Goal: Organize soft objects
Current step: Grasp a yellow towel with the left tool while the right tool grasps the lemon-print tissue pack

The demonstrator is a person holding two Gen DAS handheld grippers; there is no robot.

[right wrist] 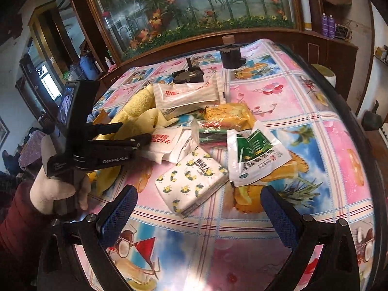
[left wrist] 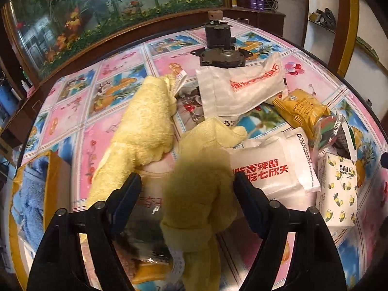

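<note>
A yellow towel [left wrist: 145, 126] lies crumpled on the flowered tablecloth, and one fold of it [left wrist: 198, 181] rises between the fingers of my left gripper [left wrist: 186, 189]. That gripper is open, its pads apart from the fold on both sides. From the right wrist view the left gripper [right wrist: 134, 132] hovers over the towel [right wrist: 138, 111], held by a gloved hand [right wrist: 55, 189]. My right gripper [right wrist: 198, 211] is open and empty, just short of a lemon-print tissue pack [right wrist: 191, 179]. White tissue packs with red lettering [left wrist: 266, 169] [left wrist: 240, 89] lie close by.
A yellow snack bag [right wrist: 228, 115], a green-and-white pouch [right wrist: 254, 152] and a striped packet [right wrist: 211, 133] are strewn mid-table. Dark metal parts [right wrist: 231, 57] stand at the far end. A blue towel [left wrist: 31, 194] lies in an orange box at the left edge. A framed flower panel [right wrist: 194, 12] backs the table.
</note>
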